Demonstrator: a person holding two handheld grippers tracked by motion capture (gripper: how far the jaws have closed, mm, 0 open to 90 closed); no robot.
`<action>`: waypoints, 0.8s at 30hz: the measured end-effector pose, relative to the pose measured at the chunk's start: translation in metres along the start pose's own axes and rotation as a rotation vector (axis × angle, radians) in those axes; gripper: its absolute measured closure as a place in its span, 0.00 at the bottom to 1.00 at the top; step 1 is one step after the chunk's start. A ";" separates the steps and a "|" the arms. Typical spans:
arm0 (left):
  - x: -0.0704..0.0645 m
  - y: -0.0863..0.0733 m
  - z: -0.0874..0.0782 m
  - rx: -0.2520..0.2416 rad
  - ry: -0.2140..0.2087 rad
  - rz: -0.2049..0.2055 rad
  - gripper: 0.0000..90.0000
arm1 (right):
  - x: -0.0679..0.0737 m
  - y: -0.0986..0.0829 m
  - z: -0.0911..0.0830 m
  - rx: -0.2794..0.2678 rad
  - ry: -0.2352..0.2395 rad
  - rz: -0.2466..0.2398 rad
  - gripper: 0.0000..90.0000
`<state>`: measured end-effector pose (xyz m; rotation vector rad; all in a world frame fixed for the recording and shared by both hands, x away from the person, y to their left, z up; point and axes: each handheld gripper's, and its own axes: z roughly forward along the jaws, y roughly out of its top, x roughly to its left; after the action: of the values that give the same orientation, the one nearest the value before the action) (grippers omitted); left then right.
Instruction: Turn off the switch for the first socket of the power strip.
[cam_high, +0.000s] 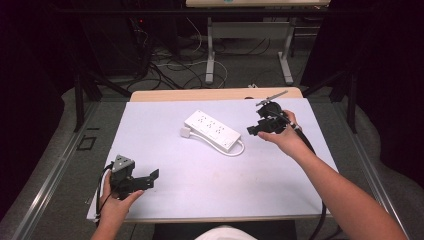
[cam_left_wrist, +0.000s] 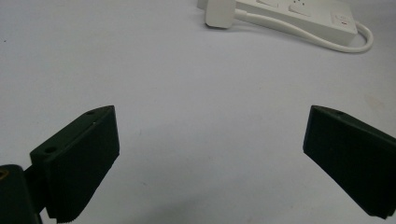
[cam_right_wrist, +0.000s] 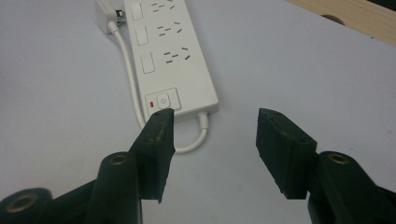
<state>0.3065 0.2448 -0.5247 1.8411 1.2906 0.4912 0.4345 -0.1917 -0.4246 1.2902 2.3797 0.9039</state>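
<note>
A white power strip (cam_high: 212, 129) lies at an angle near the middle of the pale mat, its white cord (cam_high: 239, 150) looping round to a white plug (cam_high: 185, 132) at its left end. In the right gripper view the power strip (cam_right_wrist: 163, 56) shows several sockets, switches and a red light, with the cord (cam_right_wrist: 135, 100) beside it. My right gripper (cam_high: 257, 128) hovers open just right of the strip's cord end; the right gripper (cam_right_wrist: 215, 126) holds nothing. My left gripper (cam_high: 150, 177) rests open at the mat's front left, far from the strip. In its view the left gripper (cam_left_wrist: 210, 140) faces bare mat, with the power strip (cam_left_wrist: 303, 14) and plug (cam_left_wrist: 219, 13) far ahead.
The pale mat (cam_high: 200, 170) covers a wooden table (cam_high: 210, 94) whose far edge shows beyond it. Behind the table stand a desk frame and tangled cables on the floor (cam_high: 175, 65). Dark curtains close in both sides.
</note>
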 end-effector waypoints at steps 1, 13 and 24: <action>0.000 0.000 0.000 0.000 -0.001 0.000 0.04 | 0.000 0.000 0.000 0.000 0.000 0.000 0.53; 0.000 0.000 0.000 0.001 -0.001 0.001 0.04 | 0.005 0.013 0.010 0.036 0.017 -0.006 0.66; 0.000 0.000 0.000 0.002 0.000 0.002 0.04 | 0.007 0.020 0.023 0.065 0.044 0.021 0.79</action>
<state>0.3068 0.2450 -0.5251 1.8441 1.2897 0.4919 0.4554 -0.1689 -0.4291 1.3344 2.4525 0.8768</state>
